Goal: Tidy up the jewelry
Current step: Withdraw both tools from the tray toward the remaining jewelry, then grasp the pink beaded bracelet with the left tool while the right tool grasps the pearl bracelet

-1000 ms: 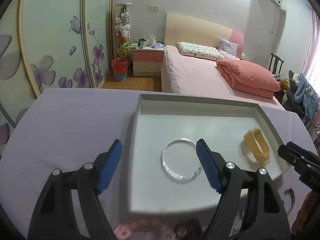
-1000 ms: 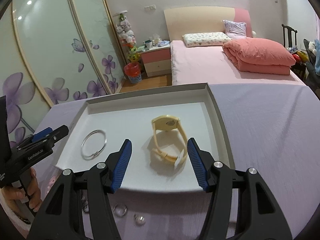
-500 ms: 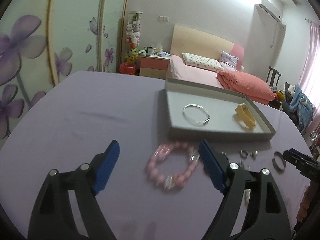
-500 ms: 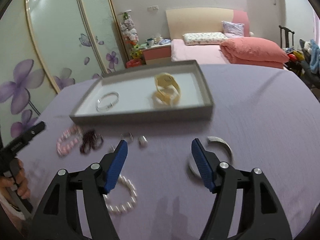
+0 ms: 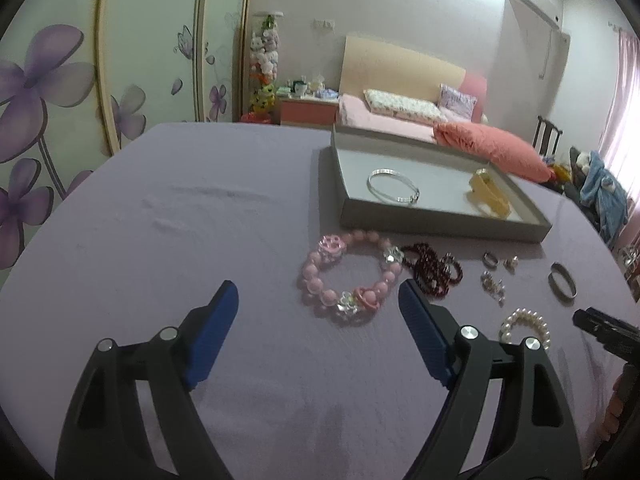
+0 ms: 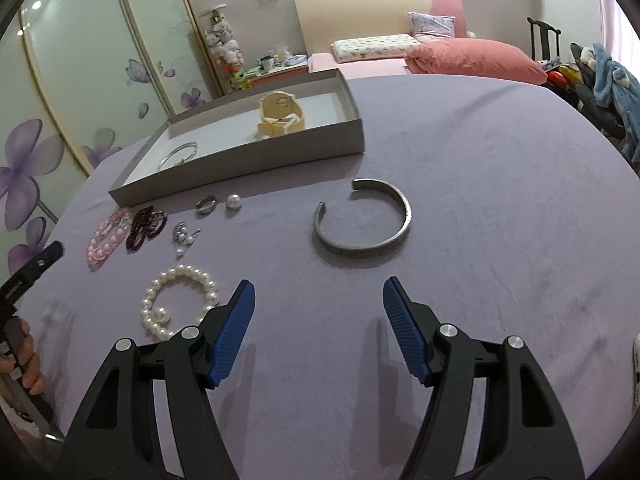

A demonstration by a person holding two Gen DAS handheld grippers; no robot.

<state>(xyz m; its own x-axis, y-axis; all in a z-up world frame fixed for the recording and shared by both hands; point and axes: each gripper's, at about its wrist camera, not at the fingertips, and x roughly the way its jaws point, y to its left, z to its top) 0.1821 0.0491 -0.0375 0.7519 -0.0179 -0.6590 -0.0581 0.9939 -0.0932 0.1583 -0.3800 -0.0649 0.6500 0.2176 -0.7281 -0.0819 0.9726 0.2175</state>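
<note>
A white pearl bracelet (image 6: 181, 301) is seen nearest, coiled on the lilac-covered surface (image 6: 480, 184) just beside the left finger of the right tool (image 6: 319, 308). Ahead of that tool an open grey metal cuff (image 6: 363, 220) lies flat, its gap turned toward the tray. Further left, a pink bead bracelet (image 5: 349, 278) with clear flower charms is laid out, touching a heap of dark red beads (image 5: 434, 272); a small silver cluster (image 6: 183, 236), a ring (image 6: 206, 204) and a single pearl piece (image 6: 233, 201) are set between these and the tray. Beyond them the shallow grey tray (image 6: 240, 168) with a white floor is placed; a thin silver bangle (image 5: 393, 186) is held in its left part and a cream-yellow watch (image 6: 281, 115) in its right part, well apart. The left tool (image 5: 318, 312) is spread wide and released, nothing held, the pink bracelet seen between its blue pads (image 5: 212, 340) without contact. The right tool is likewise spread wide and empty, touching nothing. A bed (image 6: 440, 56) is seen farthest off
</note>
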